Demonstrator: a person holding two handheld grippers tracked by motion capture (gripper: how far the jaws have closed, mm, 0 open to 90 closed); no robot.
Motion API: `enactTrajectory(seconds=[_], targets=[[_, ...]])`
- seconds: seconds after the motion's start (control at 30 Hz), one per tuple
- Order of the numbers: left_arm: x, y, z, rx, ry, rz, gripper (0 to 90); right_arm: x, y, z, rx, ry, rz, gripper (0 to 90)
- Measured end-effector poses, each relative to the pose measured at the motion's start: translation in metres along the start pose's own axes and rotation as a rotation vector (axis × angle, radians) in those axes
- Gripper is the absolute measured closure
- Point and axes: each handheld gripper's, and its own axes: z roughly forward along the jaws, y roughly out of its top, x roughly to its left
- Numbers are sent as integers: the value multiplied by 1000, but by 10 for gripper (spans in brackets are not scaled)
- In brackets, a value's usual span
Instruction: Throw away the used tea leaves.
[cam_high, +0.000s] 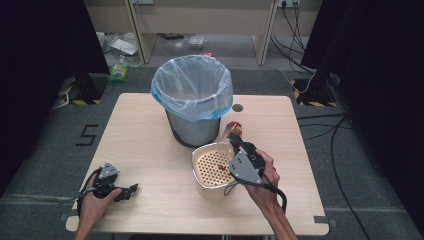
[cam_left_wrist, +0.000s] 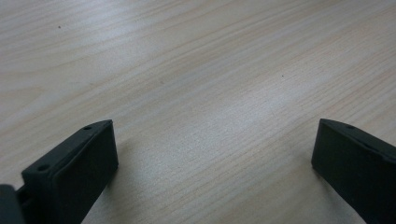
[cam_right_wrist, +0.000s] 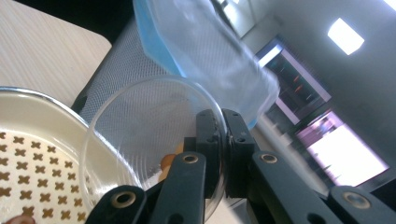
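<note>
My right gripper (cam_high: 236, 141) (cam_right_wrist: 223, 140) is shut on the rim of a clear round bowl (cam_high: 233, 130) (cam_right_wrist: 140, 126), which is tilted on edge between the bin and the strainer. Orange and red food bits (cam_right_wrist: 167, 161) cling inside the bowl. Just below it sits a cream strainer basket (cam_high: 200, 156) (cam_right_wrist: 32, 112) with cross-shaped holes and a few red scraps (cam_high: 220, 167) in it. A grey mesh bin (cam_high: 192, 127) (cam_right_wrist: 116, 70) lined with a blue bag (cam_high: 192, 90) stands right behind. My left gripper (cam_high: 131, 189) (cam_left_wrist: 212, 144) rests open at the table's near left, over bare wood.
The wooden table (cam_high: 140, 145) has free room to the left of the bin and along the right side. A small dark round hole (cam_high: 237, 107) lies right of the bin. Cables (cam_high: 325, 130) and clutter lie on the floor beyond the table.
</note>
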Motion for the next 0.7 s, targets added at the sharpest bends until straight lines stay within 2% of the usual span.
enactTrajectory(seconds=[0.1, 0.17, 0.2, 0.27, 0.33, 0.37, 0.43, 0.5, 0.6, 0.67, 0.7], targets=[[0, 0, 0, 0, -1, -1, 0, 5, 2, 3, -3, -12, -13, 872], [0, -1, -1, -3, -3, -1, 0, 10, 10, 1, -28, -33, -62, 873], [0, -1, 0, -3, -3, -1, 0, 11, 11, 2, -34, -39, -65, 872], [0, -1, 0, -3, -3, -1, 0, 14, 9, 4, -39, -67, -96, 874], [0, -1, 0, -3, -3, -1, 0, 18, 8, 3, -50, -68, -118, 872], [0, -1, -1, -3, -3, -1, 0, 21, 8, 4, -55, -80, -149, 873], [0, -1, -1, -3, -3, -1, 0, 22, 8, 4, -57, -91, -157, 873], [0, -1, -1, -3, -3, -1, 0, 26, 10, 2, -74, -123, -204, 873], [0, -1, -1, -3, -3, 0, 0, 29, 8, 1, -78, -128, -228, 873], [0, -1, -1, -3, -3, -1, 0, 29, 9, 3, -75, -105, -254, 870], [0, -1, -1, -3, -2, -1, 0, 27, 6, 5, -64, -102, -236, 871]])
